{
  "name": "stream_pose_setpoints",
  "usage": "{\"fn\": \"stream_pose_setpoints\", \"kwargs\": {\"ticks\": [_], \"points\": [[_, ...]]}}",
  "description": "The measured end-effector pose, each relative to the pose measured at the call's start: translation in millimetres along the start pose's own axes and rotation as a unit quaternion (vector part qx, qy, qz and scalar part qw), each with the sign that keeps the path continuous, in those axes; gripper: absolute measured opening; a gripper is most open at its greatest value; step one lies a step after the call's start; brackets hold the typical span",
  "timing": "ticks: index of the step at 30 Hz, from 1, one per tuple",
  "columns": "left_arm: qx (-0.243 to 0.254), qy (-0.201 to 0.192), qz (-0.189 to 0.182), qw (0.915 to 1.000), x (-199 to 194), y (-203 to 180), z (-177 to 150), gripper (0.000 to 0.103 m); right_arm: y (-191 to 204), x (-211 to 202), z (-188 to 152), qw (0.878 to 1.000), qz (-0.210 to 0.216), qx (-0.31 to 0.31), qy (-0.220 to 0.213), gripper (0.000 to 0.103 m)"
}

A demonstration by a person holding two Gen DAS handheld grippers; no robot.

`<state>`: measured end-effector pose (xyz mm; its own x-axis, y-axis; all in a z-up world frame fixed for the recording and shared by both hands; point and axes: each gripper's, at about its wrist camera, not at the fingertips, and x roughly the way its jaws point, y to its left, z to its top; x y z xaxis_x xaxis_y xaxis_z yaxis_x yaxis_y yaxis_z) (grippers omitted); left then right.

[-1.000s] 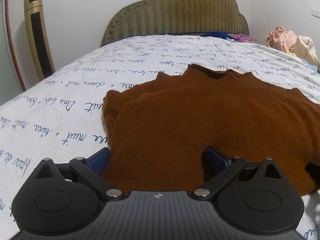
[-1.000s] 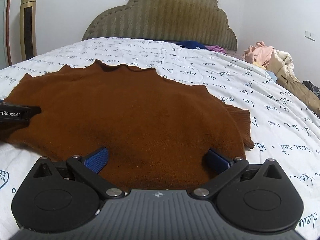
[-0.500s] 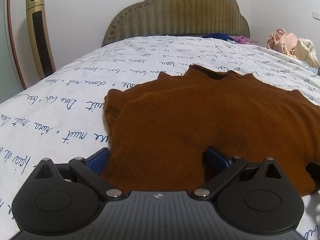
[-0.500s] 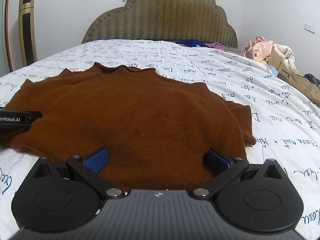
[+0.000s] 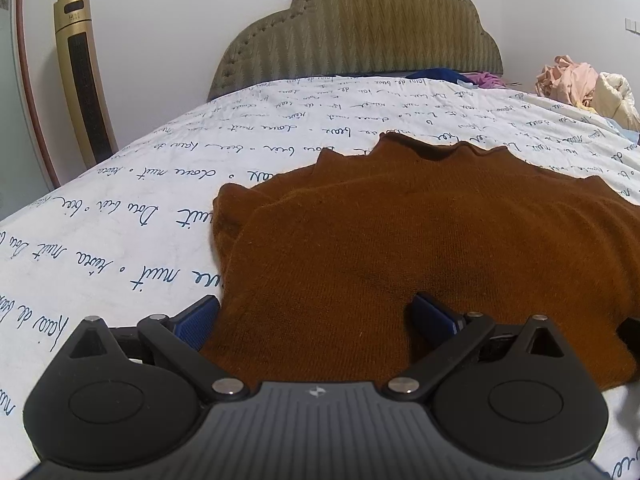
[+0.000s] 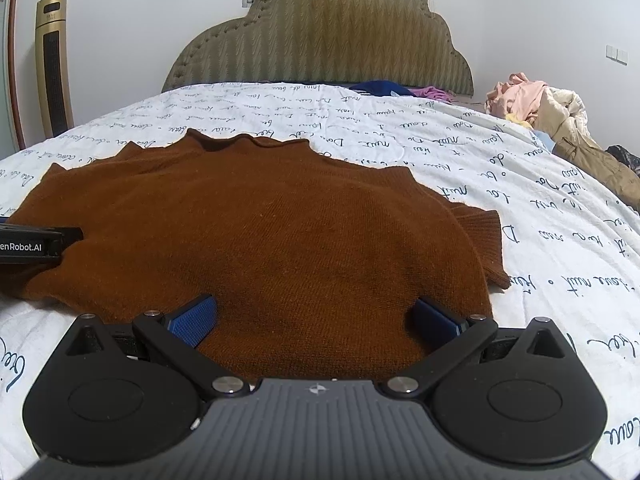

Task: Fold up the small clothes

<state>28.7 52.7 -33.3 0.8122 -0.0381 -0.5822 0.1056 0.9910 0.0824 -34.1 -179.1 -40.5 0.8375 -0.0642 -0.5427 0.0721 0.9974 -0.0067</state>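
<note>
Risk check: rust-brown knitted sweater [image 5: 420, 248] lies flat on the white bedsheet with blue handwriting print [image 5: 132, 216], sleeves already tucked under or over the body, ribbed cuff [image 6: 480, 236] poking out on the right side

Left gripper [image 5: 316, 316] sits at the near hem, left end; right gripper [image 6: 316, 312] at the near hem, right end. Both jaws stand wide, blue pads straddling the fabric edge, nothing clamped yet

Likely next step, as I read it: pinch the hem at both corners and carry it up toward the collar [image 6: 248, 142]

Failure modes from here:
- Jaws close on the top layer only, since the knit is thick and stacked; bottom layer stays behind and the fold comes out skewed
- Pads dig into the bedsheet along with the hem, dragging sheet up with the sweater
- Left sleeve fold [image 5: 232, 216] bulges at the edge; lifting could let it slide out and undo the tuck
- Uneven lift between the two grippers twists the fold line
- Right cuff hangs past the body outline, so it may flop free mid-carry

Cannot tell how deep the hem sits between the pads
</note>
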Motion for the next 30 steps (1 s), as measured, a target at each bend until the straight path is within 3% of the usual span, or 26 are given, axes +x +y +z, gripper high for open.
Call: {"fn": "stream_pose_setpoints", "kwargs": {"ticks": [30], "points": [[0.000,0.000,0.000,1.0000,0.0,0.2,-0.2,0.103,0.2,0.0,0.3,1.000,0.003,0.004,0.000,0.103]]}}
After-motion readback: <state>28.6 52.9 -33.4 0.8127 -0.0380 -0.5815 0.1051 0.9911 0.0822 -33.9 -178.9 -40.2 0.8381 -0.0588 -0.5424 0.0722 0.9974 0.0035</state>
